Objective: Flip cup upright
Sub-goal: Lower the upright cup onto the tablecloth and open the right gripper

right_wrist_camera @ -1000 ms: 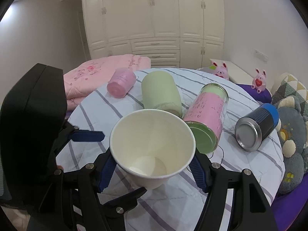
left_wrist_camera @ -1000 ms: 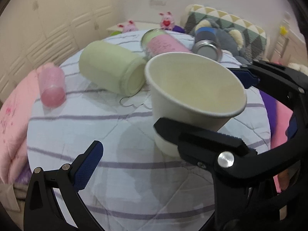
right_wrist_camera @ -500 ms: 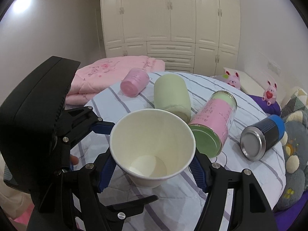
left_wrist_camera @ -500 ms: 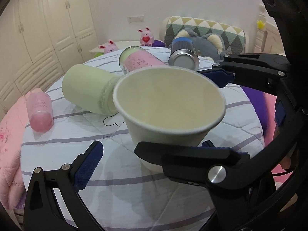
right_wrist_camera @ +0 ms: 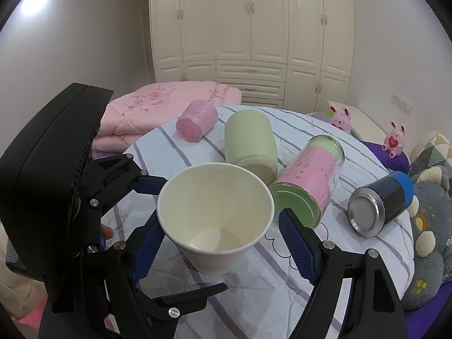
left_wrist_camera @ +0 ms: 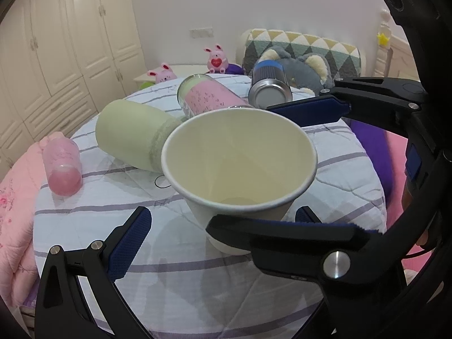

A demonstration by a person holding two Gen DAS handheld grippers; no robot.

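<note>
A white paper cup [left_wrist_camera: 240,166] stands upright, mouth up, on the striped round table [left_wrist_camera: 197,288]. It also shows in the right wrist view [right_wrist_camera: 216,220]. My right gripper [right_wrist_camera: 217,240] has a blue pad on each side of the cup; a narrow gap shows at the right pad, and contact is unclear. My left gripper [left_wrist_camera: 220,226] is open, its fingers wide apart on either side of the cup's base, and it holds nothing. The right gripper's black fingers [left_wrist_camera: 310,110] cross the left wrist view.
Several containers lie on their sides behind the cup: a pale green cup [right_wrist_camera: 250,141], a pink cup [right_wrist_camera: 196,120], a pink-and-green jar [right_wrist_camera: 308,180] and a blue-capped steel tumbler [right_wrist_camera: 378,203]. A pink quilt [right_wrist_camera: 169,101] lies at the left; plush toys [right_wrist_camera: 429,212] at the right.
The cup has gone from tilted to upright. The left gripper has pulled back and swung round the cup. The right gripper stays around the cup.
</note>
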